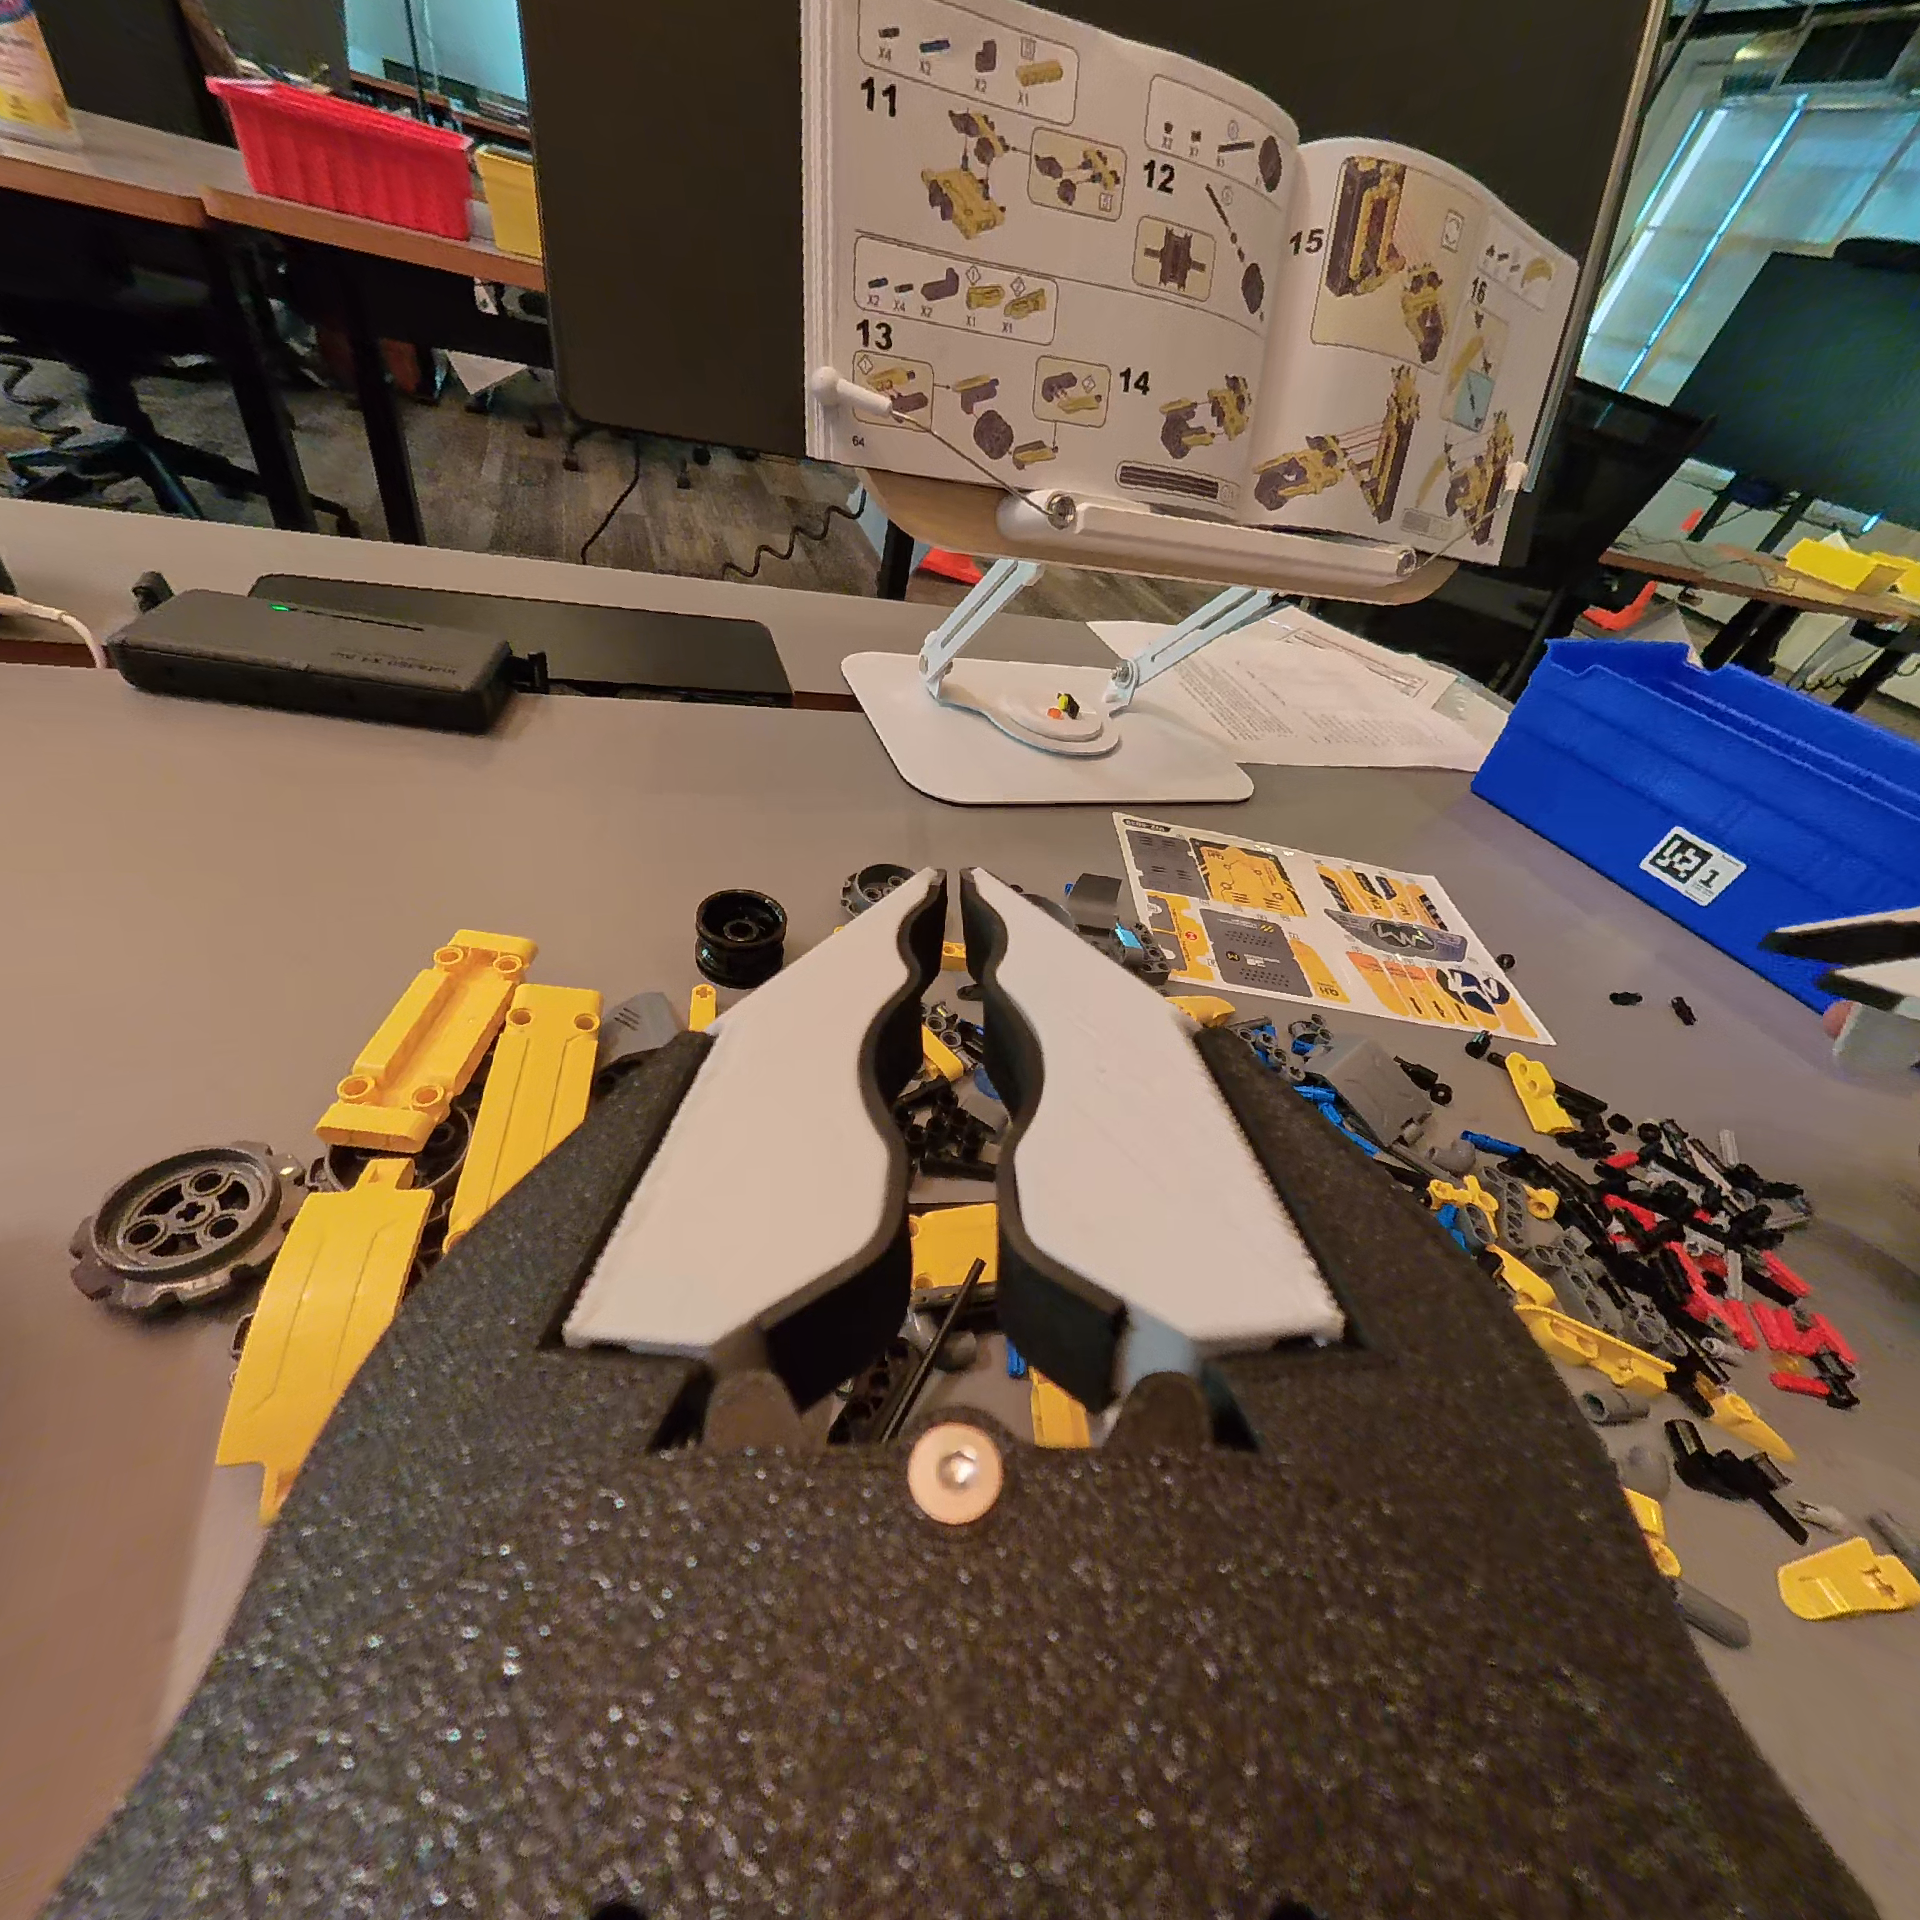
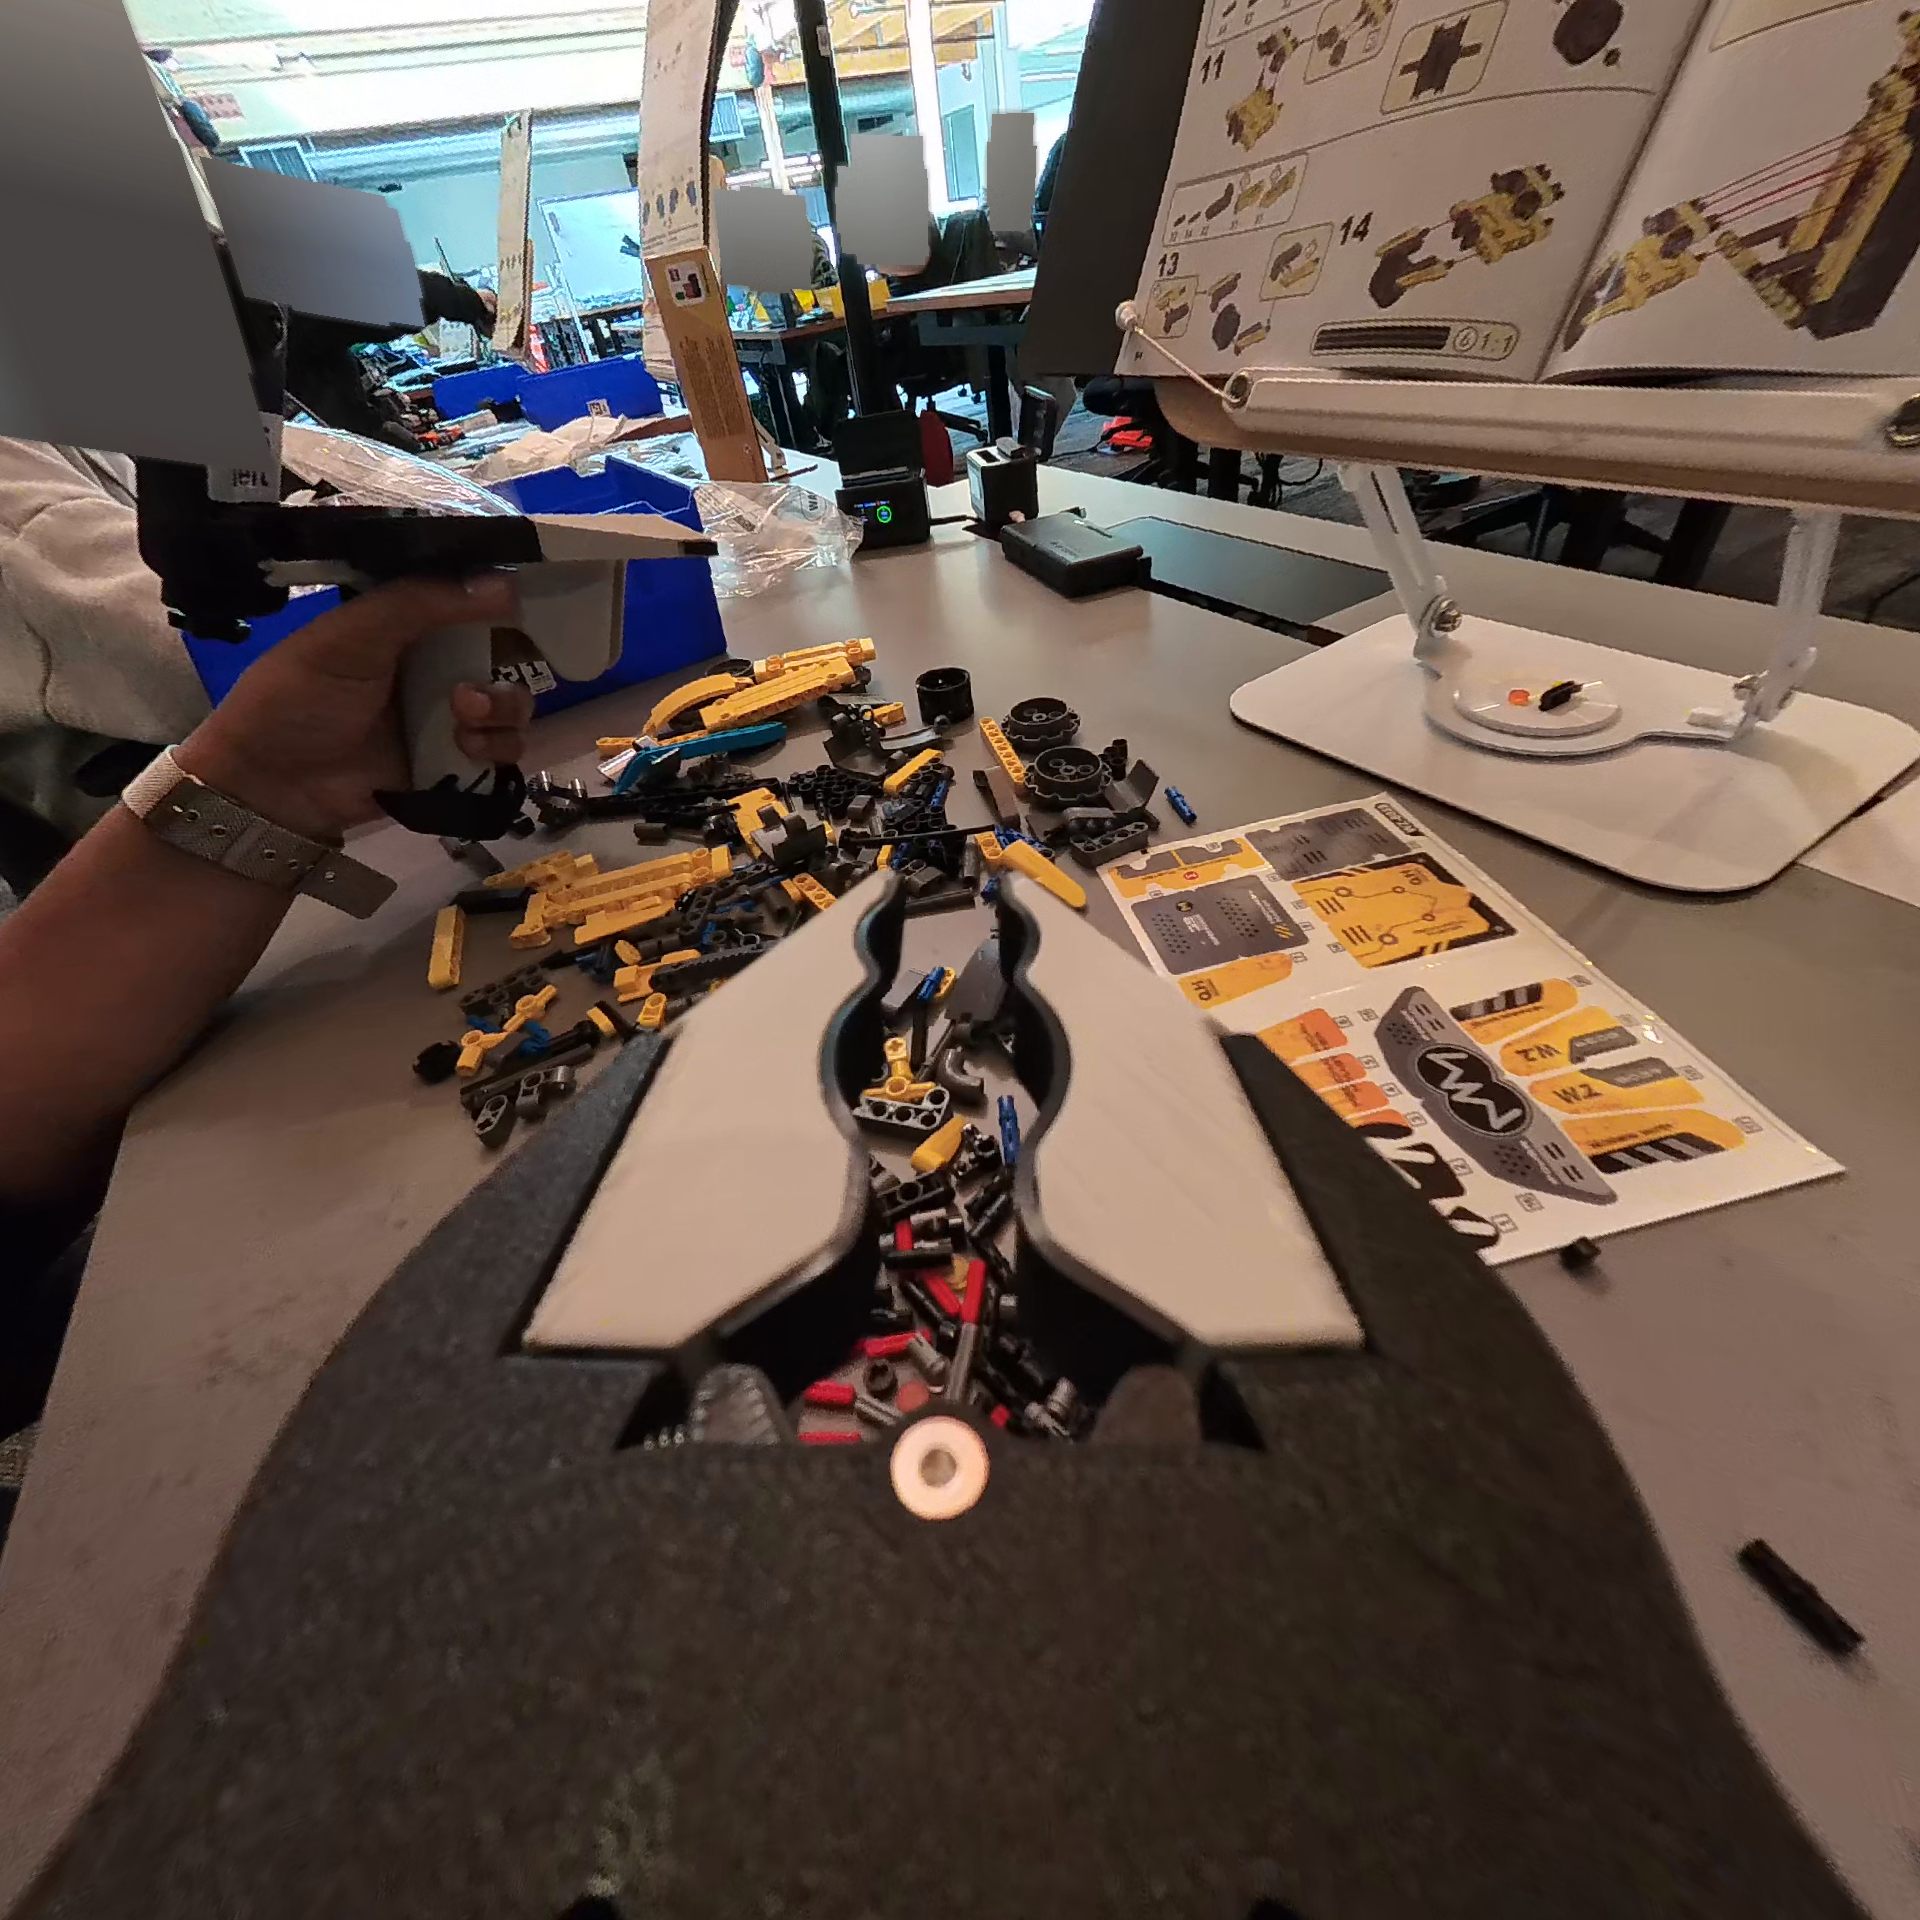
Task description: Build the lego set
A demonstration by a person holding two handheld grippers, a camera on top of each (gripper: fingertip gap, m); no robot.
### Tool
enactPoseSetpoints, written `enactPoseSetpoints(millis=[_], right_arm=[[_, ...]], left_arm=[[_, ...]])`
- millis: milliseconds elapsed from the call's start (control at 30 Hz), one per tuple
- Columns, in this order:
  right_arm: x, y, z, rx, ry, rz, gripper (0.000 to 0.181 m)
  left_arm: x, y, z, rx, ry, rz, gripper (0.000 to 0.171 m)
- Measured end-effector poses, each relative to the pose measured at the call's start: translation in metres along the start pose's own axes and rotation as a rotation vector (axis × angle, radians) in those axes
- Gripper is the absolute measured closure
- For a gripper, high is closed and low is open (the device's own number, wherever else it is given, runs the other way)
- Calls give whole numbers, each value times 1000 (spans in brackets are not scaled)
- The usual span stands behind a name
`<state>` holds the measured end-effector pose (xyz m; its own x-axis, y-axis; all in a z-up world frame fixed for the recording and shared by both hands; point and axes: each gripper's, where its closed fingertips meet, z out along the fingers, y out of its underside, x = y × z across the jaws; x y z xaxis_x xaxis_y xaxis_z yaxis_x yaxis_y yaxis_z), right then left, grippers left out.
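My left gripper (image 1: 953,885) hangs over a pile of building-toy parts (image 1: 1662,1247); its jaws are shut and hold nothing. Long yellow panels (image 1: 436,1029), a grey sprocket wheel (image 1: 187,1231) and a black wheel rim (image 1: 740,932) lie to its left. My right gripper (image 2: 953,891) is slightly open and empty, low over small black, red and yellow pins and beams (image 2: 935,1226). The right wrist view shows the left gripper (image 2: 696,545) held by a hand (image 2: 312,707) above the pile's left side. The right gripper's tips (image 1: 1844,961) show at the left view's right edge.
A sticker sheet (image 2: 1455,1018) lies right of the pile. An open instruction booklet (image 1: 1143,260) sits on a white stand (image 1: 1039,769) behind. A blue bin (image 1: 1714,758) stands at the far right, a black box (image 1: 312,655) at the back left. Another blue bin (image 2: 655,623) is behind the left gripper. The tips of one gripper are about 25 cm away from the tips of the other. My left tips are roughly 15 cm from the black wheel rim (image 1: 740,932). Look for it in the right wrist view (image 2: 935,685) too. The grey sprocket wheel (image 1: 187,1231) is about 20 cm from my left fingertips.
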<state>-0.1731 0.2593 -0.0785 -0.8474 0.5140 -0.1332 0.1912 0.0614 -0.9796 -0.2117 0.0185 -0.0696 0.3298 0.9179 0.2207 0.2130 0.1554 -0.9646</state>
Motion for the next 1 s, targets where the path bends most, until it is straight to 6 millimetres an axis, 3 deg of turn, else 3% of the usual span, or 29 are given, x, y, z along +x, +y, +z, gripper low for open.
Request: enactPoseSetpoints(millis=[167,833,1000], right_arm=[[-2,-1,-1,6,-13,1,173],[-5,3,2,-15,-26,5,168],[-8,4,2,-23,-45,3,175]], left_arm=[[0,0,0,-1,0,2,169],[-1,0,0,-1,-1,1,169],[-1,0,0,0,-2,0,169]])
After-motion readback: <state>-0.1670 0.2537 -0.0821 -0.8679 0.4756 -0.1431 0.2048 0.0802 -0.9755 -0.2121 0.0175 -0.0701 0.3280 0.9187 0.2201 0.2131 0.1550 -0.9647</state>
